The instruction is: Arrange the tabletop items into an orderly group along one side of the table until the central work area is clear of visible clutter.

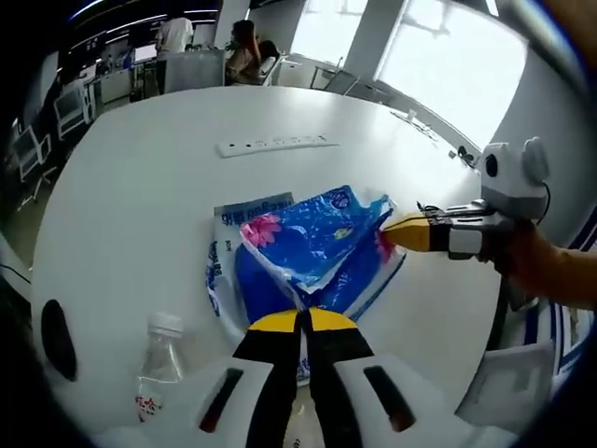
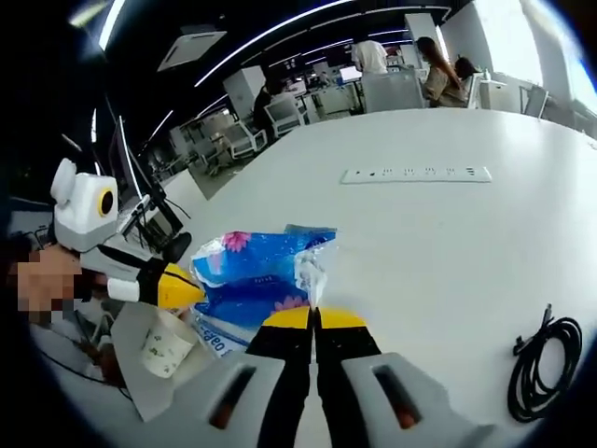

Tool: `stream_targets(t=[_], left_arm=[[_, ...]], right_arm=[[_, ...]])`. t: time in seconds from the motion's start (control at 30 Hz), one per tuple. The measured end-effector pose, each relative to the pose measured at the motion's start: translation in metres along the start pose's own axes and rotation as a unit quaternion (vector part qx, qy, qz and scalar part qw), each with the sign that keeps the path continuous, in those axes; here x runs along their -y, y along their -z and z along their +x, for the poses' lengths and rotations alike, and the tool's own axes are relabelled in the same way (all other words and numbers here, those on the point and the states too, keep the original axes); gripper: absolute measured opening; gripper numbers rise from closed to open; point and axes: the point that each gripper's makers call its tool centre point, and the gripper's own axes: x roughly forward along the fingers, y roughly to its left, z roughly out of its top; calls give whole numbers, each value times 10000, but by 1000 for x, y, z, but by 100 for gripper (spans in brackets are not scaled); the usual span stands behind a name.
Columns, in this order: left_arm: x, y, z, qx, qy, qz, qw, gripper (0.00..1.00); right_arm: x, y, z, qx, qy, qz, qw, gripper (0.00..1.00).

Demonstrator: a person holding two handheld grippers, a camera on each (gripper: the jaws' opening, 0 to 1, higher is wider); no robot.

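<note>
Left gripper (image 1: pixel 302 320) jaws closing together, pinching near edge of blue floral plastic tissue pack (image 1: pixel 308 245). Right gripper (image 2: pixel 313 318) jaws likewise pinching pack's (image 2: pixel 252 275) opposite end. Pack lying on white round table (image 1: pixel 131 196). Beyond pack: white power strip (image 1: pixel 275 144). Beside pack: clear plastic bottle (image 1: pixel 160 359).

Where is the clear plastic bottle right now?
In the left gripper view, the clear plastic bottle lies on the white round table, near its close edge, left of the blue flowered tissue pack.
</note>
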Motion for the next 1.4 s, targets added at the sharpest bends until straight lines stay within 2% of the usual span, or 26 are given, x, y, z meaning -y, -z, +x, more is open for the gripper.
stream_targets(t=[0.27,0.63,0.97,1.27,1.4], left_arm=[[18,-19,-5,130,90,106,9998,0],[54,-54,-9,314,230,442,9983,0],[99,-88,-7,451,451,723,9953,0],[144,-120,-1,582,702,928,9915,0],[163,-132,4,612,780,1021,9898,0]], right_arm=[[7,-12,-22,145,39,-8,9999,0],[23,-37,-63,443,161,-26,9989,0],[49,-58,-108,700,372,7,9969,0],[82,-76,-152,924,602,14,9939,0],[93,-81,-164,967,670,24,9931,0]])
